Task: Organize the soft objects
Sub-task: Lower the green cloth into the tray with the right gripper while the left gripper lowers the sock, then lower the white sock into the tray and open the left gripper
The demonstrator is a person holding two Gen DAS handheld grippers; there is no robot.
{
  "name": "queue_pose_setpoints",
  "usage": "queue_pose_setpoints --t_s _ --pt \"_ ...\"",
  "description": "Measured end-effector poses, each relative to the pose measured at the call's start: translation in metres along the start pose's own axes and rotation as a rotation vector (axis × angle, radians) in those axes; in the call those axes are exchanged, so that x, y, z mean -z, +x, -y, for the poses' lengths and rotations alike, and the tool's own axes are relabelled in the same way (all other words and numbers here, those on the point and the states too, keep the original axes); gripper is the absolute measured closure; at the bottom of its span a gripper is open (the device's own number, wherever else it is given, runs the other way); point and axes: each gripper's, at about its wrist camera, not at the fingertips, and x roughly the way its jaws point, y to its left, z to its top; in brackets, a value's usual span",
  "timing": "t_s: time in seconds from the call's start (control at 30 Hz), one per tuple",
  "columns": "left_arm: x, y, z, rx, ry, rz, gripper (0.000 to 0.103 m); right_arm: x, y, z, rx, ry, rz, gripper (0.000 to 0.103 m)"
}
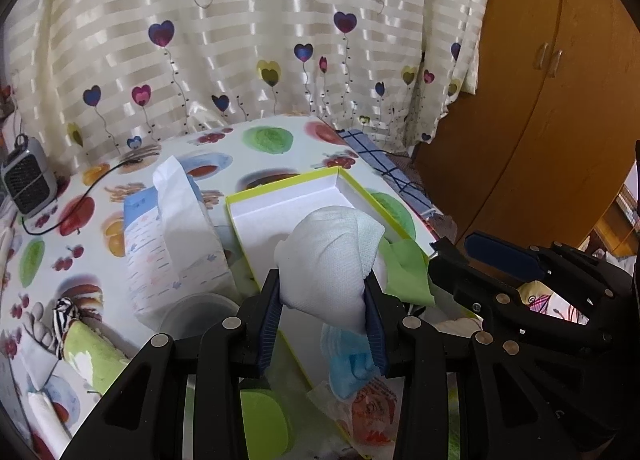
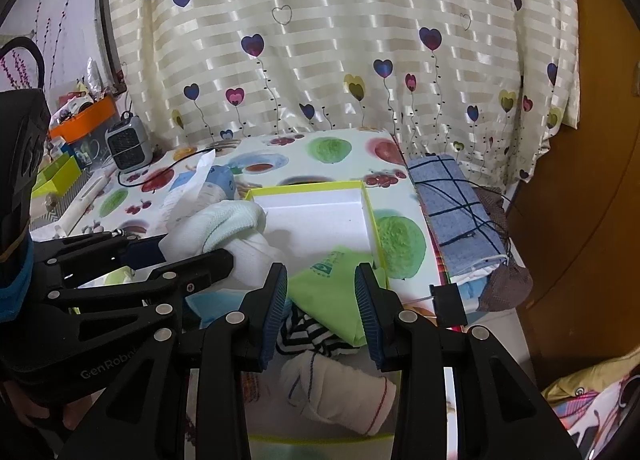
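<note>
Nearest, the left gripper (image 1: 324,314) is clamped on a bundled white cloth (image 1: 332,260), holding it above the near half of the yellow-rimmed box (image 1: 280,186). Beside it, the right gripper (image 2: 322,312) has its jaws apart over a green cloth (image 2: 332,292) draped at the box's near right edge; whether the pads touch it, I cannot tell. A striped cloth (image 2: 304,334) and a white sock (image 2: 340,392) lie just under it. The step in hand looks like placing the white bundle into the box. Next calls for moving it toward the bare far corner and releasing. Further along the table's (image 1: 280,132) left side lies a tissue pack (image 1: 176,228).
</note>
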Motion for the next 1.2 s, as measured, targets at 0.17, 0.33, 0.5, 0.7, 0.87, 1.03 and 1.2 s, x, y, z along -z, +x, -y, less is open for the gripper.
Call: queue_pose_setpoints --t_s 0.17,0.33,0.5,0.7,0.87,1.03,1.2 --pt "0.005 -0.012 0.001 0.001 0.0 0.014 0.066 0.001 -0.009 -0.005 0.009 -0.005 0.007 0.066" --pt "0.009 -0.026 -0.002 0.0 -0.006 0.026 0.066 0.002 -0.021 -0.015 0.018 -0.015 0.016 0.066" --pt "0.013 -0.042 -0.006 0.001 -0.016 0.045 0.066 0.003 -0.033 -0.027 0.028 -0.03 0.024 0.066" --pt "0.021 -0.061 -0.013 -0.002 -0.028 0.069 0.066 0.004 -0.047 -0.044 0.042 -0.05 0.036 0.066" --pt "0.028 -0.079 -0.021 -0.005 -0.043 0.089 0.067 0.006 -0.058 -0.059 0.046 -0.07 0.047 0.066" --pt "0.035 -0.097 -0.031 -0.015 -0.058 0.109 0.067 0.008 -0.067 -0.076 0.045 -0.095 0.059 0.066" --pt "0.045 -0.114 -0.04 -0.032 -0.074 0.125 0.066 0.011 -0.076 -0.095 0.038 -0.121 0.067 0.066"
